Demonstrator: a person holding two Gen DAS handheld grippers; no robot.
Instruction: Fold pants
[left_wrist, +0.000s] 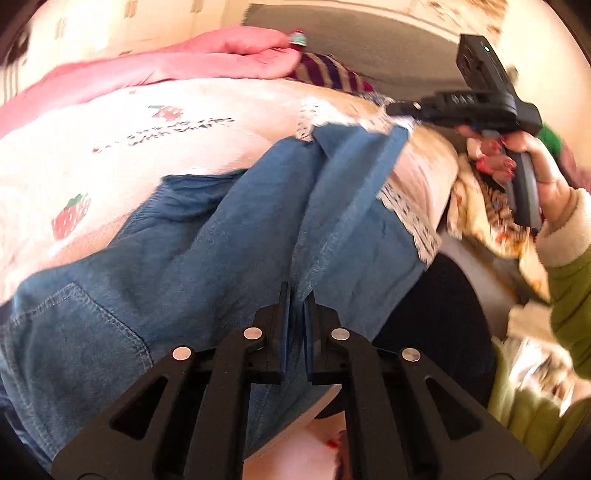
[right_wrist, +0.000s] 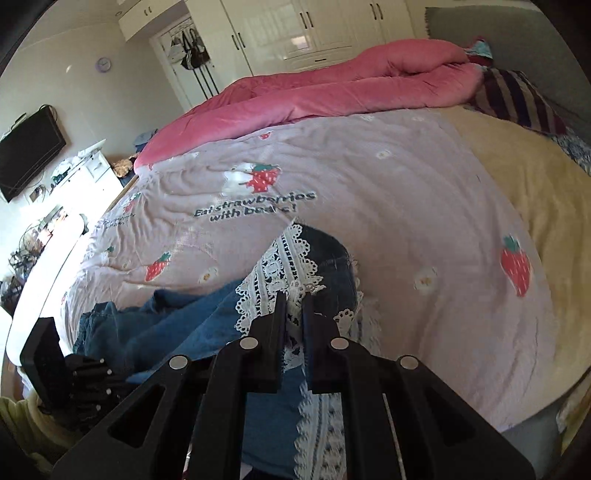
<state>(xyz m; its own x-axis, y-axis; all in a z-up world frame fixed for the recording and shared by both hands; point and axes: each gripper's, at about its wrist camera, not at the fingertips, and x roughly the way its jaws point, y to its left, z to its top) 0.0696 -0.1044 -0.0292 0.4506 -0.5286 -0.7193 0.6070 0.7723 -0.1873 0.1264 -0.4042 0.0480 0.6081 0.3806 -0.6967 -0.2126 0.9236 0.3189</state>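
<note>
Blue denim pants (left_wrist: 229, 229) with white lace trim (left_wrist: 410, 218) at the leg ends lie across a bed with a strawberry-print cover (left_wrist: 85, 155). My left gripper (left_wrist: 297, 295) is shut on a fold of the denim near the waist end. My right gripper (right_wrist: 294, 297) is shut on the lace-trimmed leg end (right_wrist: 280, 266) and holds it over the cover (right_wrist: 424, 206). In the left wrist view the right gripper (left_wrist: 402, 108) shows at the far leg end, held by a hand. In the right wrist view the rest of the pants (right_wrist: 177, 321) trails left to the left gripper's body (right_wrist: 55, 365).
A rolled pink duvet (right_wrist: 351, 85) lies along the far side of the bed with a striped pillow (right_wrist: 517, 99). A yellow sheet (right_wrist: 535, 184) covers the right part. White wardrobes (right_wrist: 295, 29), a wall TV (right_wrist: 29, 151) and a cluttered white dresser (right_wrist: 85, 173) stand beyond.
</note>
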